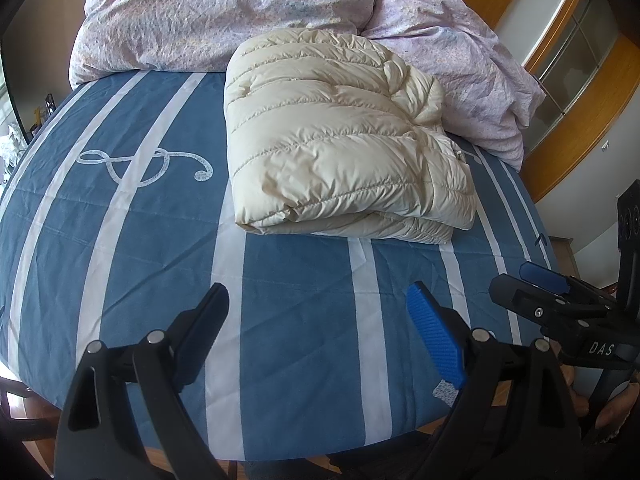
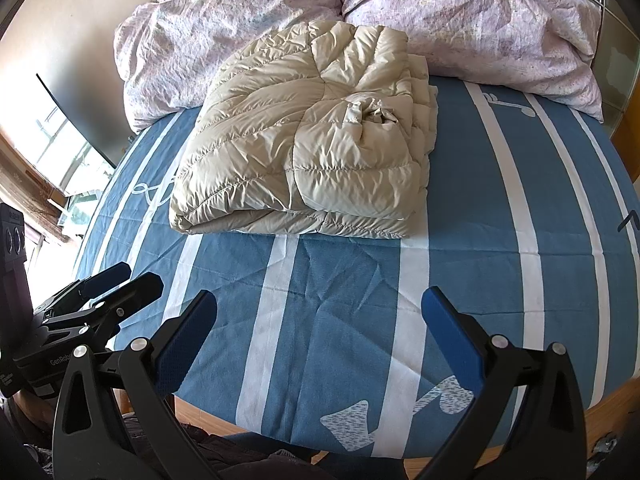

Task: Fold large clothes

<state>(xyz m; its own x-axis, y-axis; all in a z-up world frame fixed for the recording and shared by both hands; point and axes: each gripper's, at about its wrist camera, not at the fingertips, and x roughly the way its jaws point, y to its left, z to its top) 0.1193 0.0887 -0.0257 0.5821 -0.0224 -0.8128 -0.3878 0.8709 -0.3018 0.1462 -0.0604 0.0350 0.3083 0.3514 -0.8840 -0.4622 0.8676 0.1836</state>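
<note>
A cream quilted down jacket (image 1: 336, 136) lies folded into a thick rectangle on the blue and white striped bed sheet (image 1: 152, 248). In the right wrist view the same jacket (image 2: 312, 148) sits at the middle of the bed, its bunched sleeve cuff on top. My left gripper (image 1: 320, 304) hangs open over the sheet's near edge, well short of the jacket, nothing between its fingers. My right gripper (image 2: 320, 308) is likewise open and empty above the near edge. Each gripper shows in the other's view: the right gripper (image 1: 532, 284) at the right, the left gripper (image 2: 128, 276) at the left.
A crumpled lilac duvet (image 1: 248, 8) is heaped along the head of the bed, also seen as the duvet (image 2: 460, 20) behind the jacket. A wooden cabinet with glass doors (image 1: 568, 80) stands at the right. A window (image 2: 60, 152) lies left of the bed.
</note>
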